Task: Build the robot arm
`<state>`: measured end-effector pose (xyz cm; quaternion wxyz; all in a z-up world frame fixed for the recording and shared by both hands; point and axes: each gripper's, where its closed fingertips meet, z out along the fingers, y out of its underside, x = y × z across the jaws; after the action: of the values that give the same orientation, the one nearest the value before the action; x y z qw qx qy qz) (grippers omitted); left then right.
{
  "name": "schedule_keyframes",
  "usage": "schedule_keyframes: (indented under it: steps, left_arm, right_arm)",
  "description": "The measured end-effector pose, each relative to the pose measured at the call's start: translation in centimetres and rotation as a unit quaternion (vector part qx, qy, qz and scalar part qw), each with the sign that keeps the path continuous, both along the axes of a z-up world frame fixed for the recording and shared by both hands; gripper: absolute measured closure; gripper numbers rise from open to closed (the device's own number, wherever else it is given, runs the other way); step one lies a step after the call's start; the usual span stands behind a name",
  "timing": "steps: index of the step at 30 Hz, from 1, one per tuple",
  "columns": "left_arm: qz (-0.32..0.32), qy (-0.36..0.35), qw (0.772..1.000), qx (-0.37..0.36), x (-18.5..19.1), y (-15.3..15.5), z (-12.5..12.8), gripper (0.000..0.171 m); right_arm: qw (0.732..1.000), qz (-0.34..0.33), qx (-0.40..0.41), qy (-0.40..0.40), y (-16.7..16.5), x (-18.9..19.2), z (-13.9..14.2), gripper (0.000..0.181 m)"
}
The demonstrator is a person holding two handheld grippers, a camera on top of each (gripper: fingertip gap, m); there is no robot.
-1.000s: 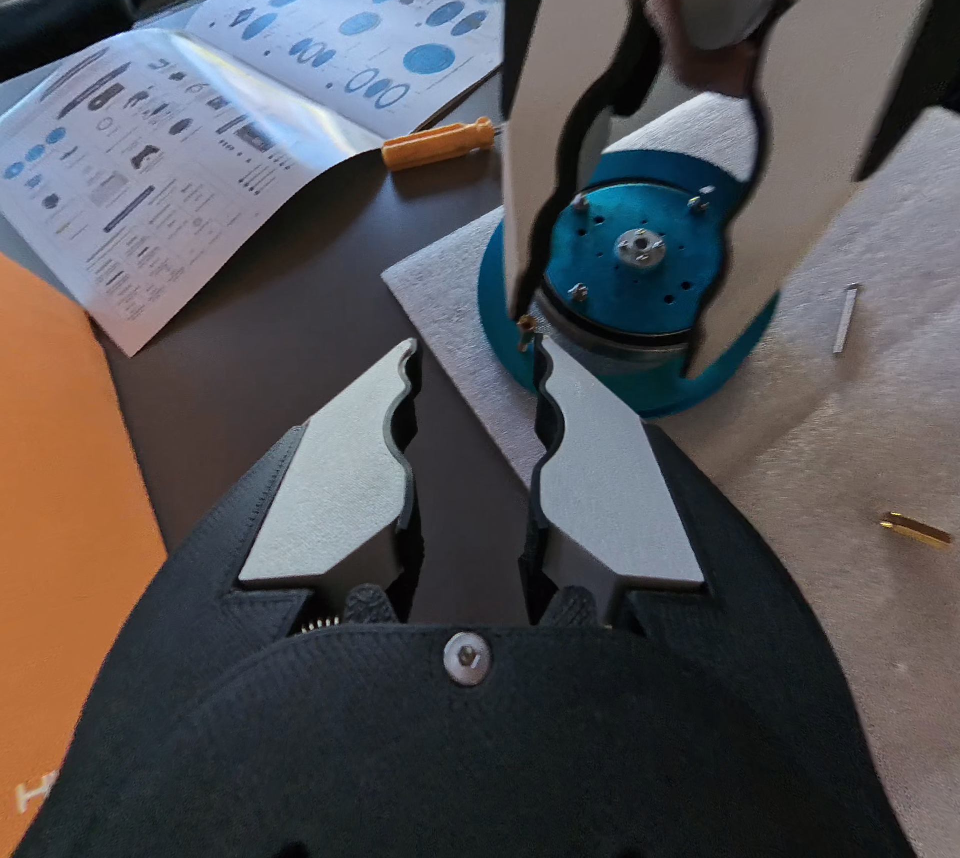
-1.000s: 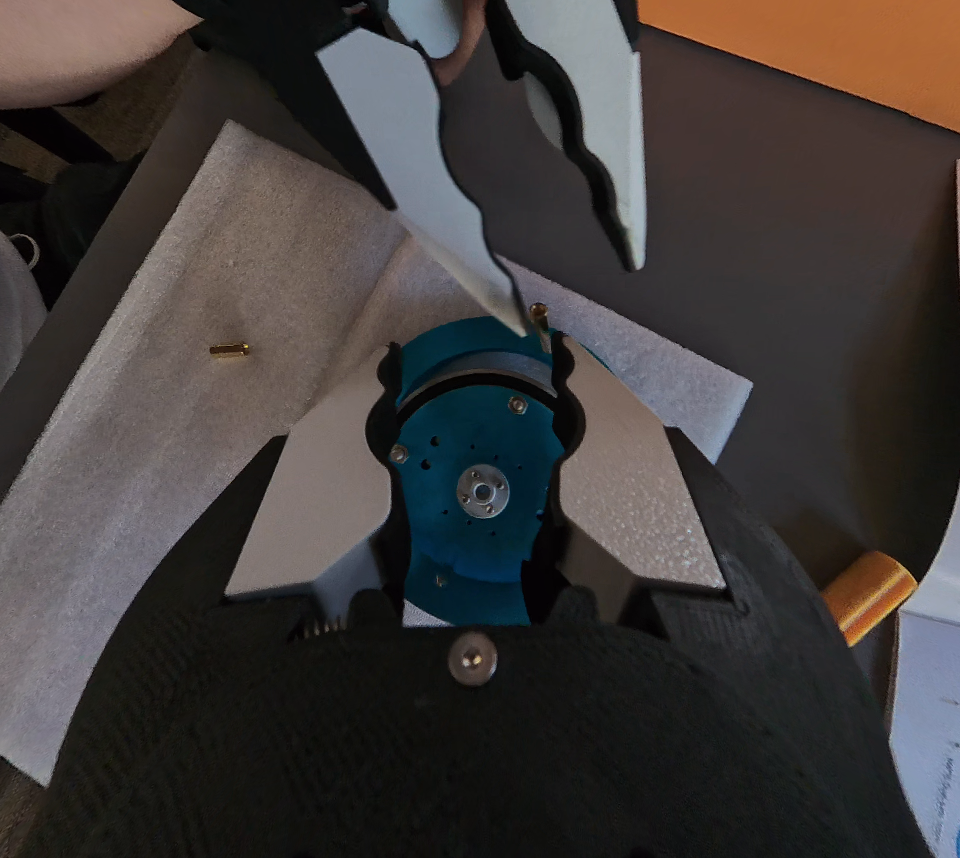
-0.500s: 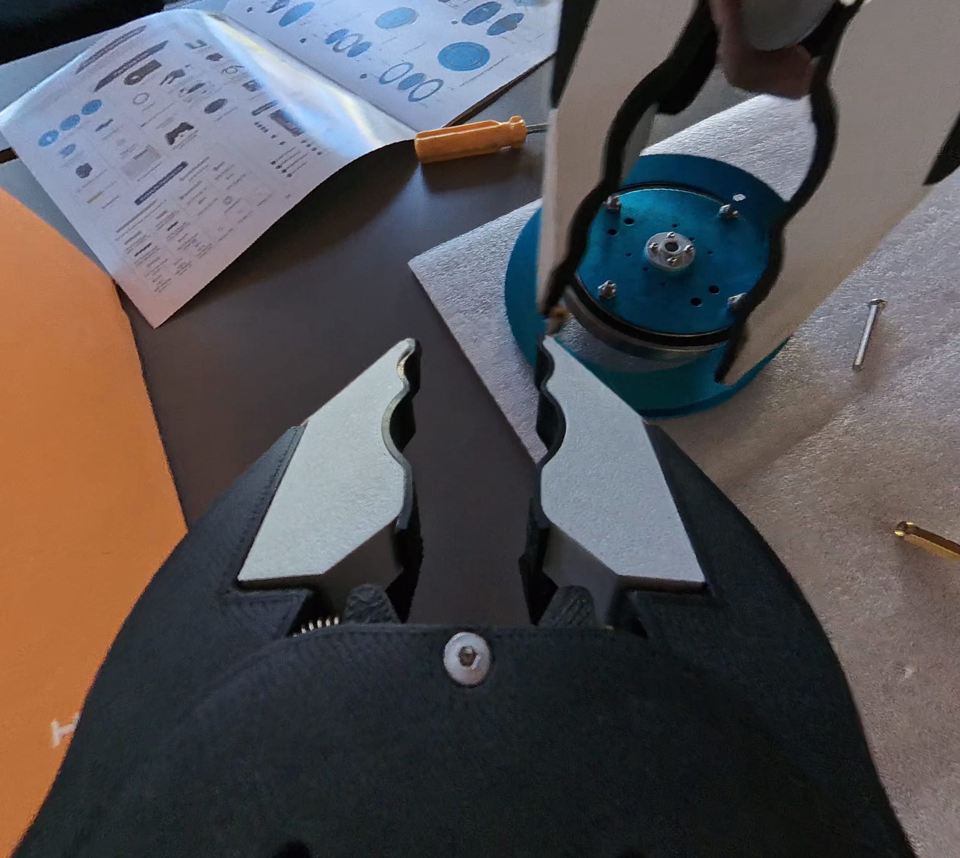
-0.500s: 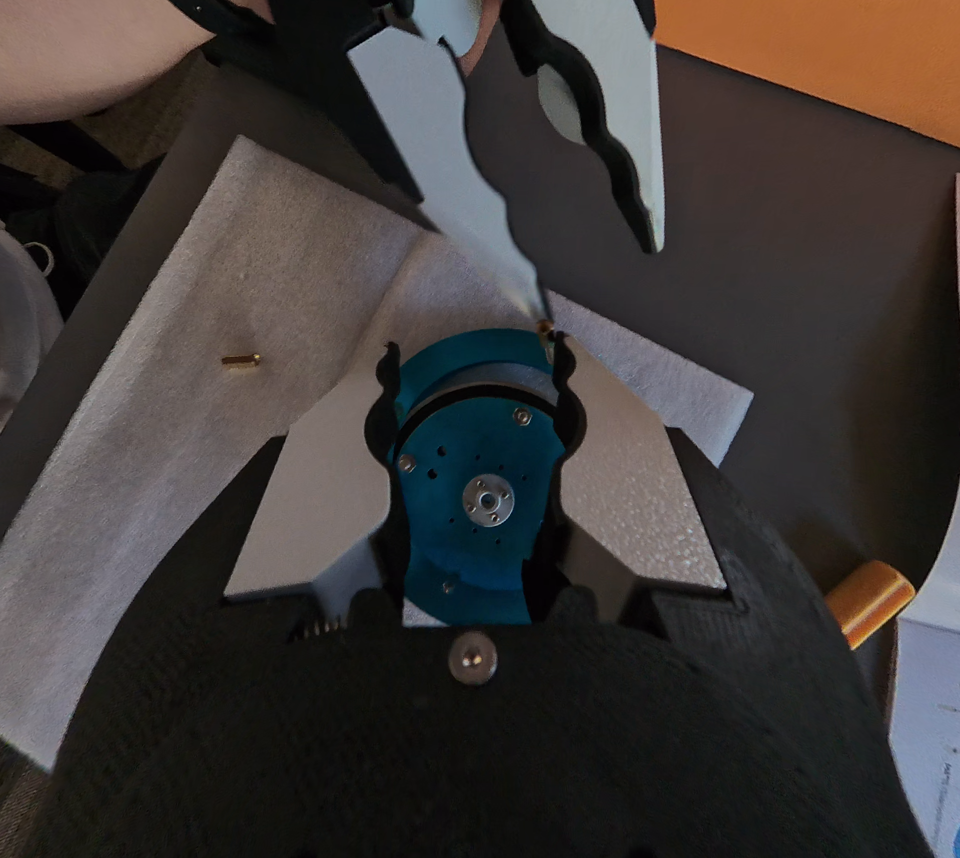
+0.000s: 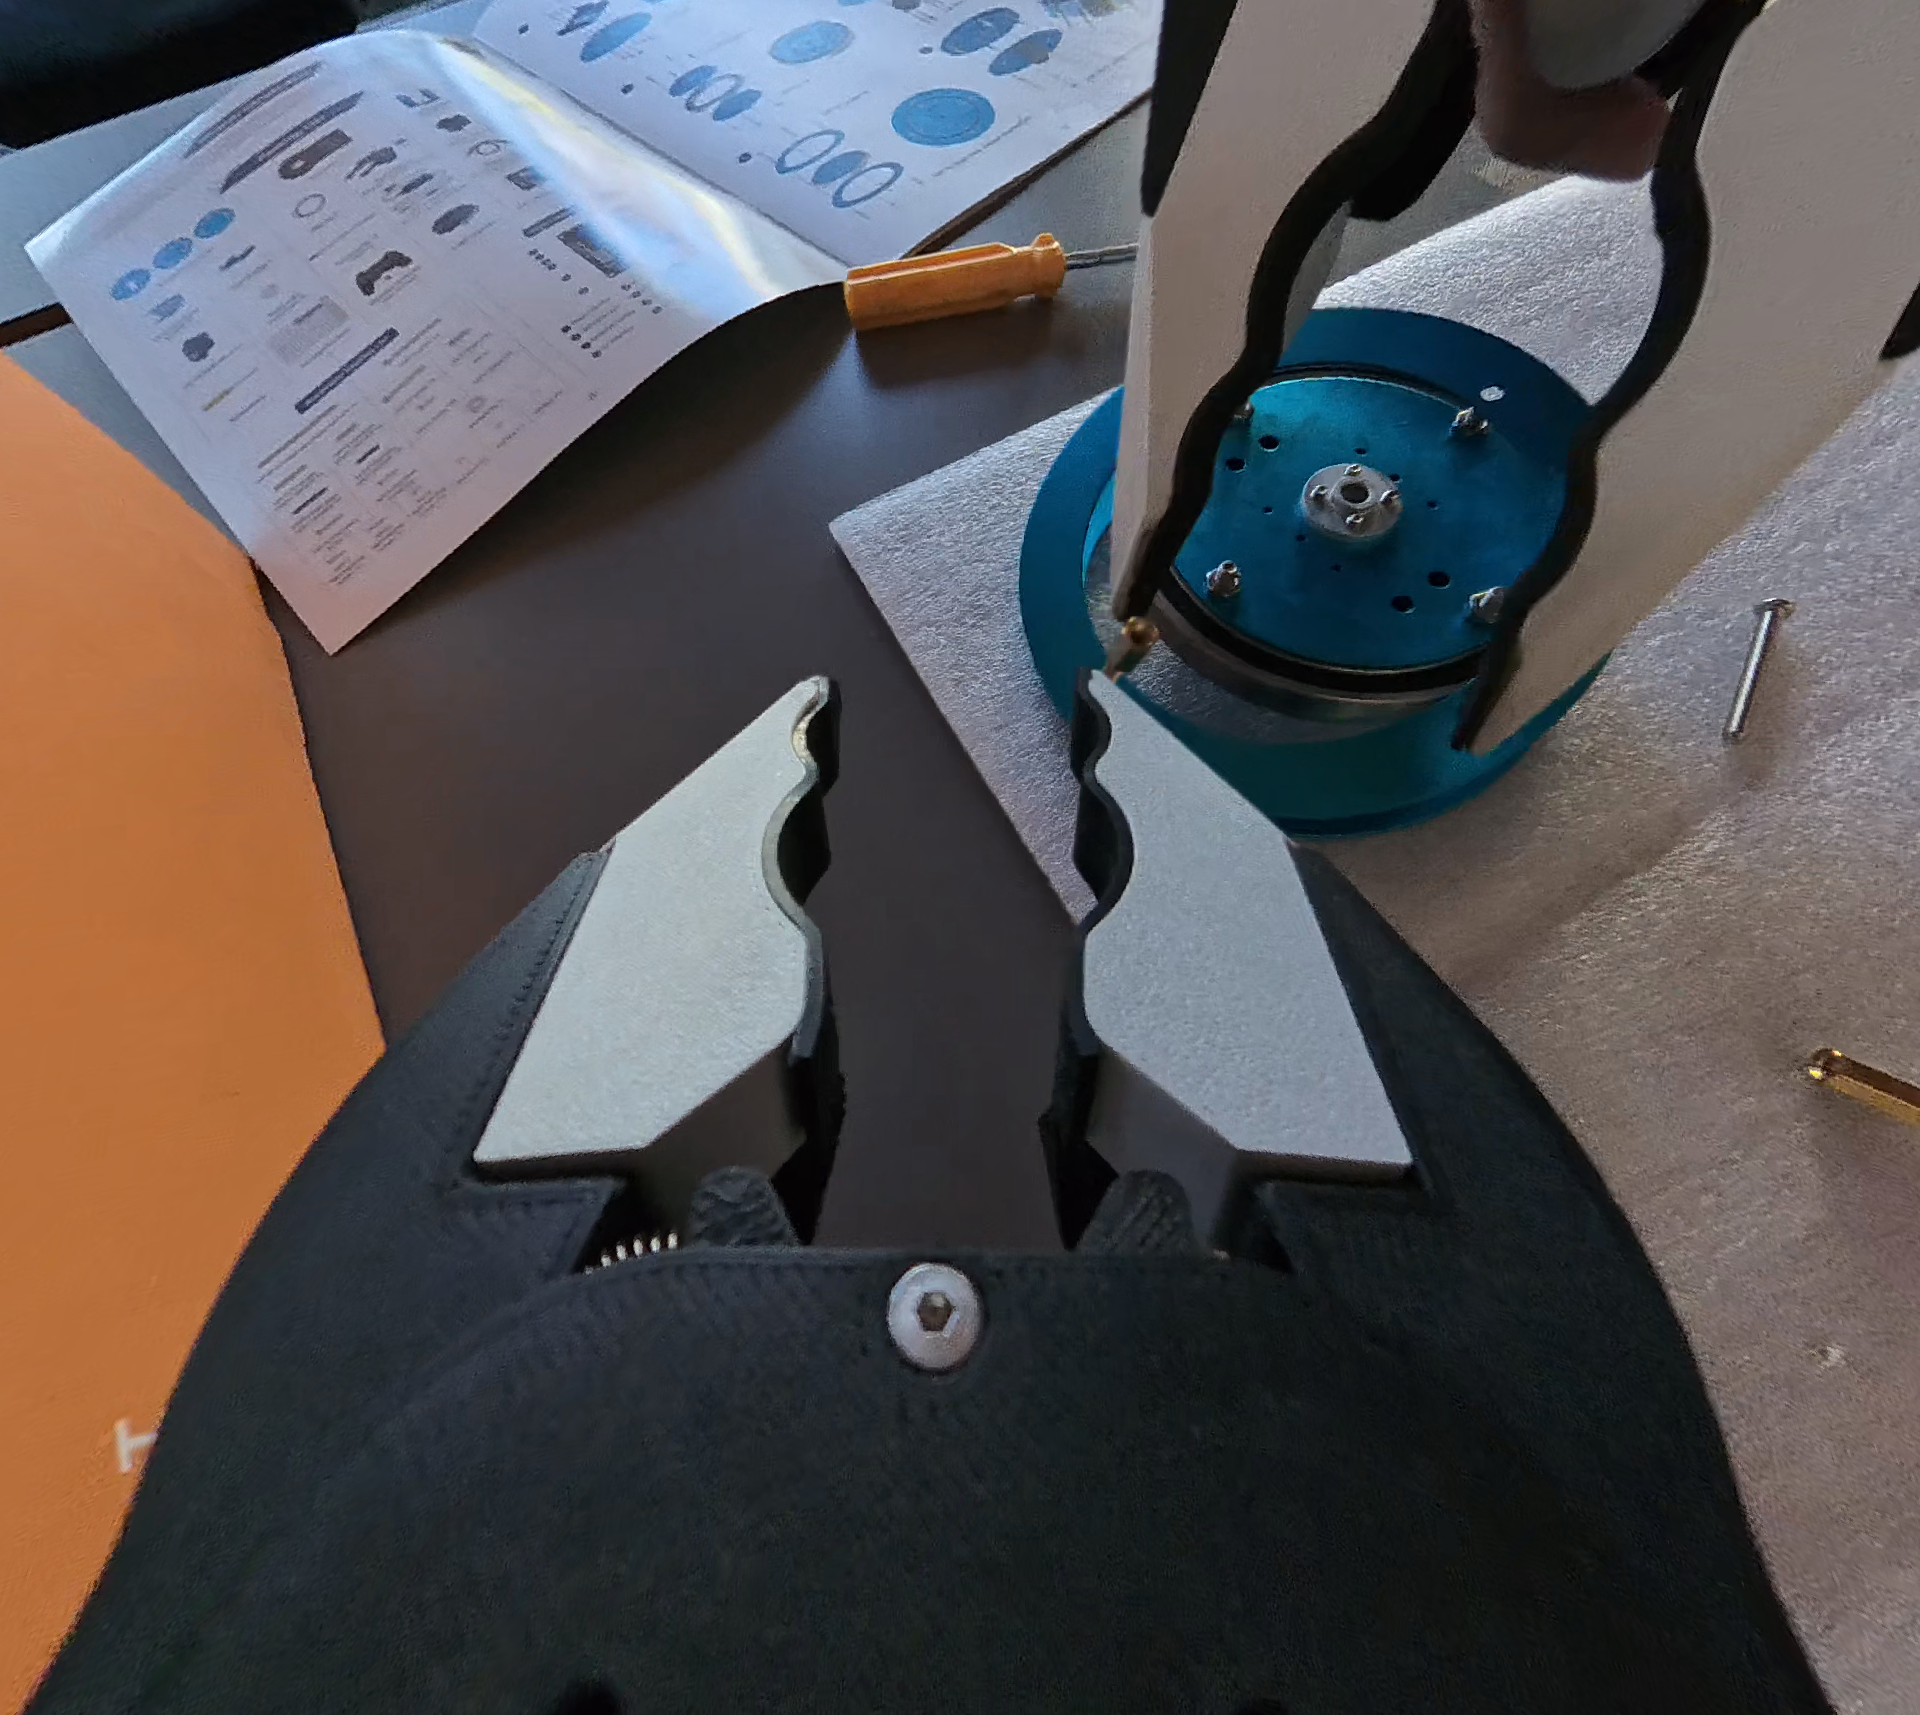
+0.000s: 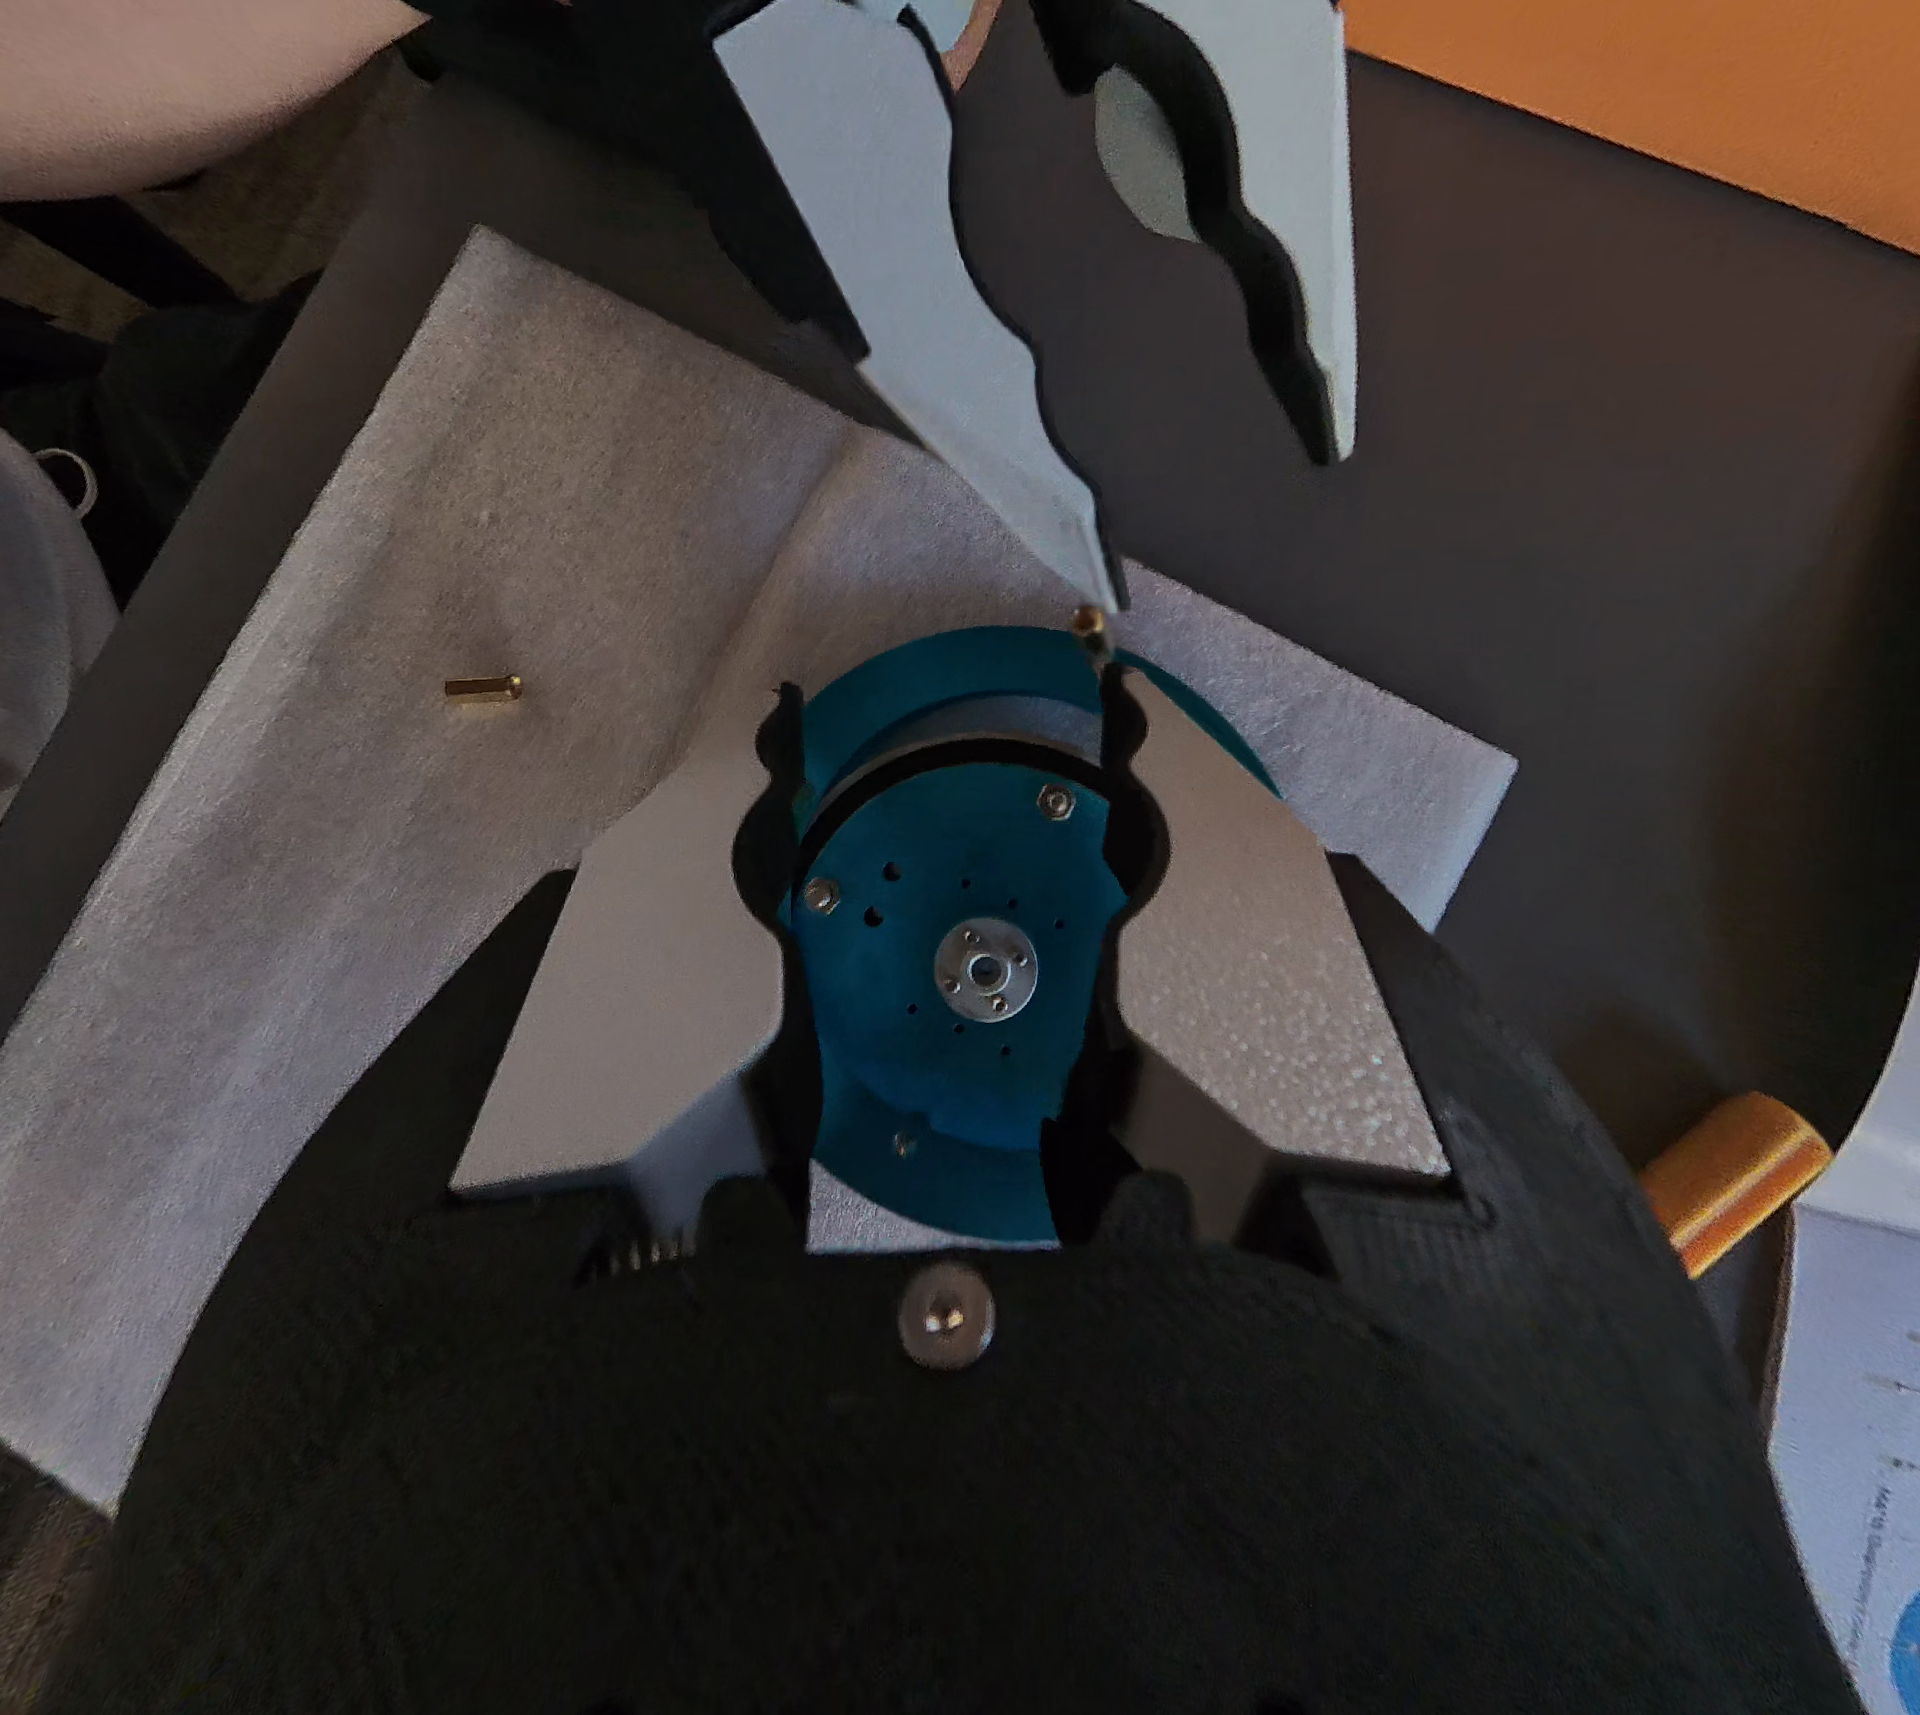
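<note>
Dark table [image 5: 644,626]: my right gripper [image 6: 948,686] clasps round blue metal assembly [image 6: 935,917]; left gripper [image 5: 954,686] wide, empty, tip at small brass standoff [image 5: 1132,635].

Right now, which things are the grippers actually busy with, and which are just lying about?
In hand: blue round assembly, gripped by the right gripper; small brass standoff at its base, touched by a fingertip of the open left gripper.
Lying about: screwdriver, open booklet, silver screw, second brass standoff, orange sheet.
</note>
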<state>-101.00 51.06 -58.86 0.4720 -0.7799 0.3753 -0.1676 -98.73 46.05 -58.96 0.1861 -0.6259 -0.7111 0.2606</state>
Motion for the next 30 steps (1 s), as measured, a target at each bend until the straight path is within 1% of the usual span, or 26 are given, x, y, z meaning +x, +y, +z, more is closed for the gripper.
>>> schedule_keyframes:
  steps: [2,5,8,11,13,14,15,16,18,20,21,23,25,27,28,30]
  left_arm:
    - [-0.01,-0.013,1.0,0.002,0.2,-0.4,0.4,0.127]
    - [-0.039,-0.02,0.999,0.005,1.2,-1.1,0.7,0.12]
    - [-0.023,0.007,1.0,0.009,0.8,-0.4,0.2,0.12]
    - [-0.005,-0.001,1.0,-0.007,0.2,0.0,0.1,0.117]
    - [0.0,-0.009,1.0,-0.005,0.1,-0.2,0.6,0.116]
    - [0.001,-0.013,1.0,0.003,0.1,-0.6,1.3,0.113]
    - [0.0,-0.02,1.0,0.021,0.2,-1.1,2.5,0.113]
    - [-0.002,-0.028,0.998,0.047,0.2,-1.7,4.1,0.113]
    - [-0.01,-0.035,0.992,0.118,0.0,-2.8,8.6,0.107]
    - [-0.025,-0.02,0.98,0.198,-0.6,-3.8,14.3,0.103]
    - [-0.032,-0.008,0.973,0.229,-0.8,-4.2,17.3,0.1]
    - [-0.046,0.017,0.962,0.269,-0.8,-4.7,22.8,0.09]
    - [-0.036,0.054,0.953,0.296,-1.6,-4.6,27.3,0.084]
    - [-0.026,0.082,0.948,0.306,-3.7,-5.3,29.9,0.082]
    - [-0.015,0.095,0.945,0.312,-5.2,-5.8,30.7,0.083]
    - [0.008,0.112,0.938,0.328,-7.8,-7.1,31.7,0.088]
  right_arm:
    - [1.0,-0.012,0.009,0.004,0.6,0.1,0.2,0.124]
    - [1.0,-0.015,0.008,0.016,0.9,-0.5,0.3,0.121]
    - [1.0,0.004,-0.009,0.018,-0.1,-1.2,0.2,0.12]
    - [1.0,0.005,0.009,0.014,0.0,-1.0,0.0,0.117]
    - [1.0,-0.004,0.021,0.016,0.5,-0.6,0.2,0.117]
    - [0.999,-0.007,0.031,0.034,0.7,-0.7,0.9,0.117]
    - [0.997,-0.005,0.041,0.065,0.7,-0.9,2.0,0.116]
    - [0.992,0.001,0.06,0.11,0.7,-1.2,3.8,0.114]
    - [0.97,0.026,0.096,0.223,-0.2,-2.0,8.7,0.104]
    - [0.949,0.046,0.105,0.293,-1.7,-2.6,13.6,0.075]
    - [0.943,0.068,0.116,0.305,-2.5,-3.0,15.9,0.073]
    - [0.93,0.11,0.165,0.31,-3.9,-4.3,20.5,0.071]
    - [0.916,0.15,0.204,0.31,-5.6,-4.9,24.8,0.072]
    - [0.908,0.16,0.242,0.301,-6.1,-4.0,27.8,0.073]
    - [0.906,0.159,0.254,0.298,-6.1,-2.9,28.7,0.074]
    - [0.897,0.156,0.271,0.312,-6.3,-1.0,30.4,0.084]
